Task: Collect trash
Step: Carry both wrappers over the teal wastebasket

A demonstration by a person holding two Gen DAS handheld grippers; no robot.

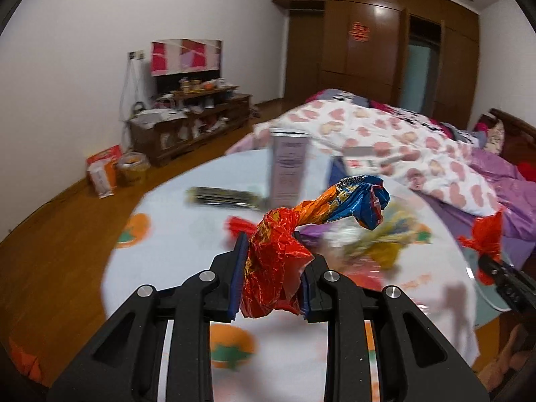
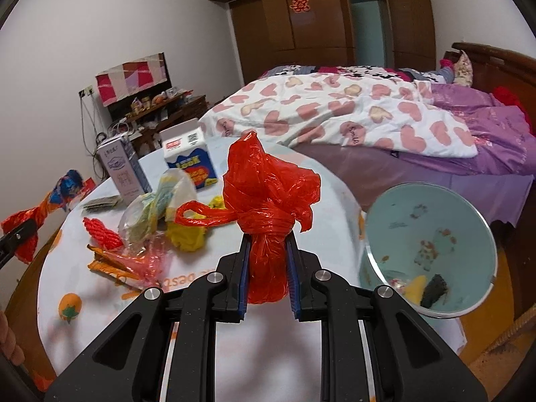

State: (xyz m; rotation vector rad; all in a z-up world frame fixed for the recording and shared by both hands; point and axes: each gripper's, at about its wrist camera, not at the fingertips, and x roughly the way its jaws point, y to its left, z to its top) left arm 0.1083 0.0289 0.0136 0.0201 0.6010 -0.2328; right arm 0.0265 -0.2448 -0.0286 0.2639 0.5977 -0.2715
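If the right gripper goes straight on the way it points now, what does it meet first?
Probably the bed: the right gripper, shut on the red plastic bag, points past the table edge toward it. Depth is unclear.

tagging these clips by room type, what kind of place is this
Most likely a home bedroom: a bed with a heart-print quilt, a wall of dark wooden wardrobes, and a cluttered low cabinet by the wall. The trash lies on a round table beside the bed.

White walls (image 2: 50, 50), wood floor (image 1: 67, 207), dark wardrobe (image 2: 318, 16), and seemingly a cluttered cabinet (image 1: 187, 130).
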